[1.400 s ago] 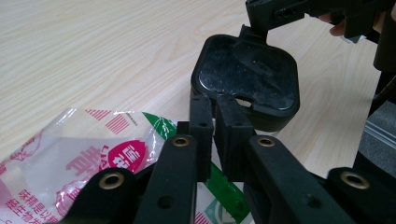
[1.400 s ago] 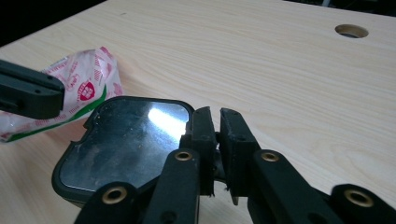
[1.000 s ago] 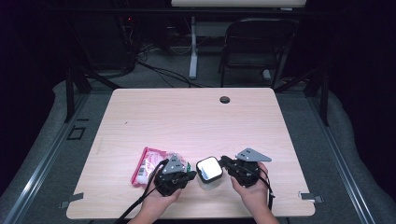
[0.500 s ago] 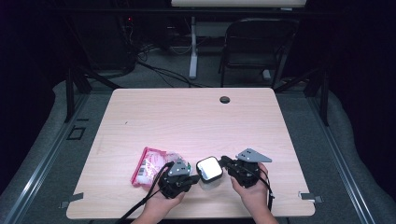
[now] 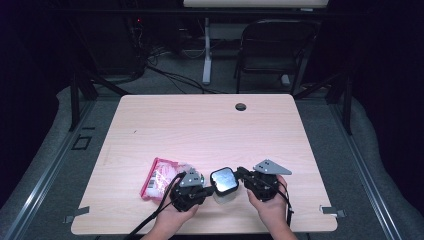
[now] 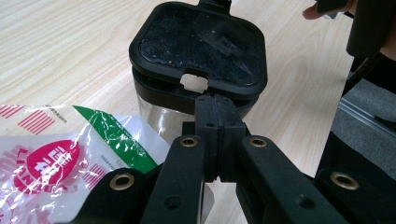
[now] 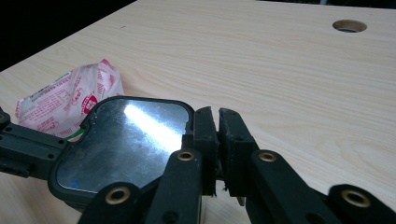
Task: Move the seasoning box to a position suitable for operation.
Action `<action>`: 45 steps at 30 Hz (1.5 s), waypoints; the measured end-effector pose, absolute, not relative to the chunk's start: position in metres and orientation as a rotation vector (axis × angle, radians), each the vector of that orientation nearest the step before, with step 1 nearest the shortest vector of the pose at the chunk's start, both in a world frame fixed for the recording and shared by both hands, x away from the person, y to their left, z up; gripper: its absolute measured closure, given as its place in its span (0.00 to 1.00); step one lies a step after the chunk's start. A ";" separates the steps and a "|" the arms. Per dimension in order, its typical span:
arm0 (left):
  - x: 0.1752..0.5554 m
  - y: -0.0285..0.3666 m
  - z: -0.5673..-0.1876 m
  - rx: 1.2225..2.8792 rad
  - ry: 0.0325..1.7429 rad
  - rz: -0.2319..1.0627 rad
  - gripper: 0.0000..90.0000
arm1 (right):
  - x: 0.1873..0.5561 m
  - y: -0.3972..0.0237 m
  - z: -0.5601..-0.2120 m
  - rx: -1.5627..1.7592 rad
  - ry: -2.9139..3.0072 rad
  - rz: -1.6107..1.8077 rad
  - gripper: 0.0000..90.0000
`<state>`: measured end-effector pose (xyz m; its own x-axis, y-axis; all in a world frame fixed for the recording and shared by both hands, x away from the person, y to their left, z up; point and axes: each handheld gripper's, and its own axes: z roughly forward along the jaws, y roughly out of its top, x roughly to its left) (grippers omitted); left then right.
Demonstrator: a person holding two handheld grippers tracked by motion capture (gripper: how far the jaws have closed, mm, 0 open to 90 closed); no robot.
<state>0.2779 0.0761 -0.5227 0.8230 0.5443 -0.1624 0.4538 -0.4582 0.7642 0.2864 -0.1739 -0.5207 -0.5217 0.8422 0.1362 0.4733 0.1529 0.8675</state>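
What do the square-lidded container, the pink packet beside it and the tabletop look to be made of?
Container: clear body, probably plastic or glass, judging by its see-through wall; its lid is black, matte, likely plastic, with a mirror-like panel glinting in the right gripper view.
Packet: thin glossy plastic film, crinkled, printed.
Tabletop: pale wood-grain surface, possibly laminate.

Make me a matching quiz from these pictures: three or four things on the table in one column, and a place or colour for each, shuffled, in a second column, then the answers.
Things
1. black lid
2. snack packet
3. cable hole
4. left gripper

Descriptions
A. round, near the table's far edge
B. pink and white, lying at the left of the container
C. square with rounded corners, between the two grippers
D. jaws together, tips at the lid's front edge

Pairs: 1-C, 2-B, 3-A, 4-D
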 end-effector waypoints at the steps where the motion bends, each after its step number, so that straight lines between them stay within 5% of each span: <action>1: 0.278 0.076 -0.522 2.125 0.731 0.130 1.00 | 0.286 -0.174 -0.521 1.254 2.055 1.316 0.93; 17: 0.281 0.075 -0.513 2.087 0.728 0.139 1.00 | 0.263 -0.173 -0.501 1.084 2.123 1.234 0.82; 28: 0.283 0.069 -0.497 2.075 0.705 0.151 1.00 | 0.228 -0.161 -0.504 0.852 2.149 1.160 0.65; 45: 0.284 0.062 -0.497 2.094 0.694 0.158 1.00 | 0.237 -0.151 -0.515 0.830 2.121 1.134 0.70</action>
<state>0.2839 0.0621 -0.4971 0.8343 0.5323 -0.1436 0.4177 -0.4403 0.7947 0.2368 -0.1508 -0.5151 -0.6322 0.7477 -0.2030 0.2462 0.4423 0.8624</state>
